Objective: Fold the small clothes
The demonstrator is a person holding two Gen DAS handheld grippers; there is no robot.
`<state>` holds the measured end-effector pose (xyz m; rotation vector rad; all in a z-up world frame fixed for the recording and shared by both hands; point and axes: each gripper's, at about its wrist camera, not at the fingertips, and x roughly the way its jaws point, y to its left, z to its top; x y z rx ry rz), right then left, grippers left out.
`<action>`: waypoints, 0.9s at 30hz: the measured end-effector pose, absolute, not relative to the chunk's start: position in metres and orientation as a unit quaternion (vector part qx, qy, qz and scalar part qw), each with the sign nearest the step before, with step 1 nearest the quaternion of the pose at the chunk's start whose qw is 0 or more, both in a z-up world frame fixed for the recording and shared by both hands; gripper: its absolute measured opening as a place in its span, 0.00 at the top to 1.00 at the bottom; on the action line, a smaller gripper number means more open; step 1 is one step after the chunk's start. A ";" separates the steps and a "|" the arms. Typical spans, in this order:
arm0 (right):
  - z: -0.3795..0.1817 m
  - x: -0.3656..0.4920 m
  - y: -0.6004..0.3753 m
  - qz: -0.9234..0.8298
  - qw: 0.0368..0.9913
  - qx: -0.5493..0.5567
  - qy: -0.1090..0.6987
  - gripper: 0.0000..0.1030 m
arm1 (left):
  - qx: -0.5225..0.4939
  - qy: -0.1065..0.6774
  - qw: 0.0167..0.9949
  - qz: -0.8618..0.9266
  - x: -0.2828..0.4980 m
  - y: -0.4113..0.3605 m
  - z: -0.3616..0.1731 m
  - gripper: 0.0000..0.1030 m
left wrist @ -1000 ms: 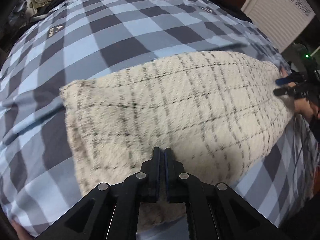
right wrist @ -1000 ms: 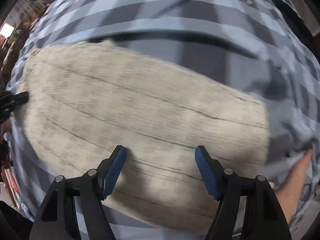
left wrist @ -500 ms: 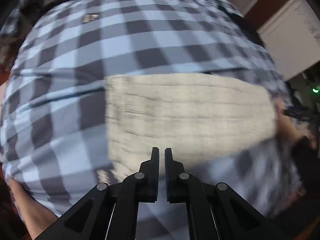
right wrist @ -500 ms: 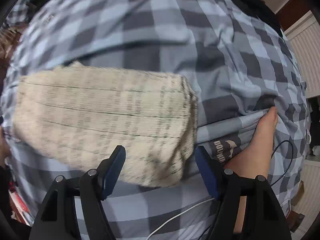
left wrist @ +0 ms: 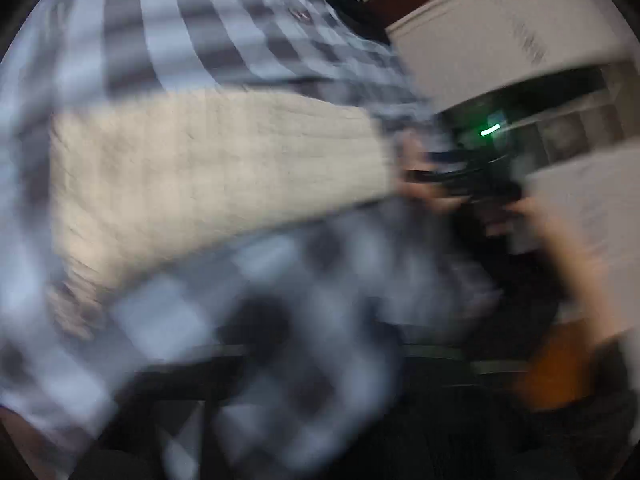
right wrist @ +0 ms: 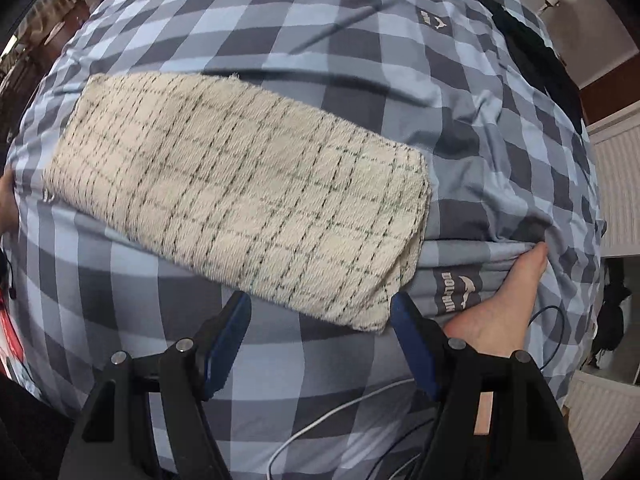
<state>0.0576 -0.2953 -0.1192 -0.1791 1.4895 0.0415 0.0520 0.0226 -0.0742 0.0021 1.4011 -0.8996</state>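
Note:
A cream knitted cloth (right wrist: pixel 240 192) with thin dark grid lines lies folded into a long rectangle on the blue-grey checked bedding (right wrist: pixel 312 28). My right gripper (right wrist: pixel 320 320) hangs open above the cloth's near right corner, its blue pads (right wrist: pixel 224 344) clear of the fabric, nothing between them. The left wrist view is badly blurred: the cloth (left wrist: pixel 208 172) shows as a pale band, with the right gripper (left wrist: pixel 452 172) at its right end. My left gripper (left wrist: pixel 312 368) is only dark smears low in that view; its jaws are opening, with nothing seen between them.
A person's bare foot (right wrist: pixel 508 300) rests on the bedding right of the cloth. A white cable (right wrist: pixel 340 412) runs along the near edge. A black garment (right wrist: pixel 532 52) lies at the far right, and a white radiator (right wrist: pixel 616 184) stands beyond the bed.
The left jaws, shut together before, have spread apart, and that view has swung right into blur. The right gripper has risen away from the cloth, still open.

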 end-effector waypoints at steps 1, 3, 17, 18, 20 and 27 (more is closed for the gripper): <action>-0.120 0.057 -0.297 0.016 0.729 -0.078 0.680 0.33 | 0.051 0.609 0.692 -0.384 0.050 0.017 -0.074 0.00; -0.121 0.057 -0.301 0.006 0.727 -0.066 0.684 0.33 | 0.071 0.596 0.709 -0.370 0.052 0.010 -0.080 0.00; -0.118 0.032 -0.347 -0.145 0.747 0.139 0.634 0.33 | 0.087 0.609 0.783 -0.090 0.095 0.070 -0.136 0.00; -0.121 0.024 -0.355 -0.171 0.747 0.167 0.620 0.33 | 0.083 0.613 0.782 -0.083 0.096 0.075 -0.138 0.00; -0.132 0.012 -0.371 -0.207 0.737 0.230 0.600 0.33 | 0.064 0.627 0.773 -0.079 0.099 0.086 -0.142 0.00; -0.222 -0.011 -0.405 -0.175 0.645 0.491 0.559 0.33 | 0.024 0.648 0.758 -0.076 0.101 0.094 -0.143 0.00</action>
